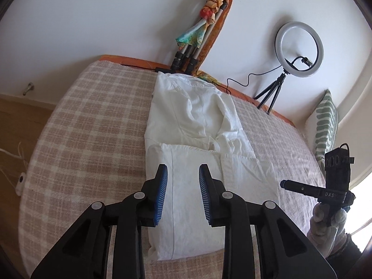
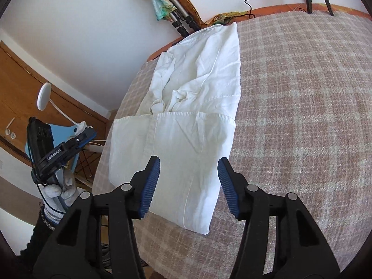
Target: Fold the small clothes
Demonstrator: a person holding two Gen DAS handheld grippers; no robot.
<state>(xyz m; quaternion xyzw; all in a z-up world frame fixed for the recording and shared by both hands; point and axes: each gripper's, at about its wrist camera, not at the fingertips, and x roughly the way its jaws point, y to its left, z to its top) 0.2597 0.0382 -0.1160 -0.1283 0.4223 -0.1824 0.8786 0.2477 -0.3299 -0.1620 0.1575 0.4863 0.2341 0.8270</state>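
Left wrist: white shirt [image 1: 197, 153] part-folded, rumpled.

Bed [image 1: 81, 121] under a pink-and-cream checked blanket [image 2: 302, 107], carrying a partly folded white shirt [image 1: 193, 139] mid-surface and a ring-light tripod [image 1: 269, 95] at the far edge.

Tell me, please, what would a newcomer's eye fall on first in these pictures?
First the white shirt, partly folded, lying lengthwise down the middle of the checked blanket. Next the two open grippers above its near end: the left hand-held gripper and the right hand-held gripper, neither holding cloth. Behind, a ring light on a tripod stands by the white wall.
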